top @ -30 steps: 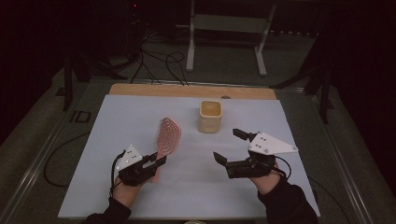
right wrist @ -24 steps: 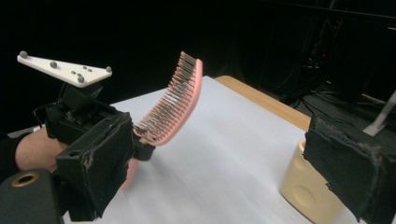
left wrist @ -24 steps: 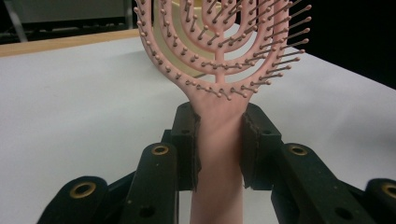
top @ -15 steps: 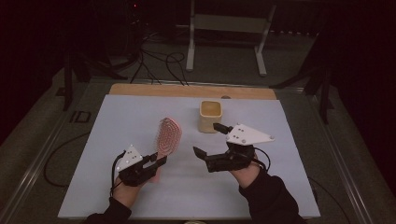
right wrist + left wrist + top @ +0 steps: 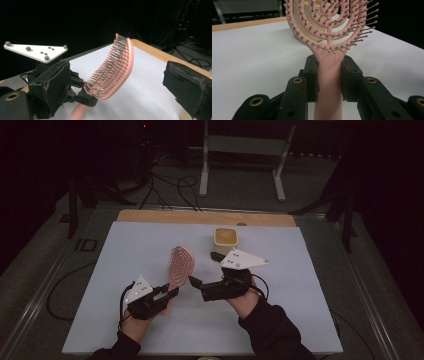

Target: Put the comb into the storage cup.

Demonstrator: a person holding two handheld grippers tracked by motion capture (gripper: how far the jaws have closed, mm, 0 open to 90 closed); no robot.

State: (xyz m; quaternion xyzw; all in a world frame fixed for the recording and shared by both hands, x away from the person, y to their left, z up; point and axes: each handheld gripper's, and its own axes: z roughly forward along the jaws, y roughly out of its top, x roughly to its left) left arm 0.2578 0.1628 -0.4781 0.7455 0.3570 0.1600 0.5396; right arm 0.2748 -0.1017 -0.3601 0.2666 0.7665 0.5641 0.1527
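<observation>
The pink plastic hairbrush with rows of thin bristles (image 5: 180, 265) is held up over the pale blue table sheet (image 5: 125, 255), its head tipped up and away from the person. The left gripper (image 5: 172, 292) pinches the brush by its handle, with 1 black pad on each side. The right gripper (image 5: 202, 270) sits just beside the brush head with its 2 jaws spread wide and nothing between them. A small yellow square cup (image 5: 226, 238) stands near, farther back on the sheet.
</observation>
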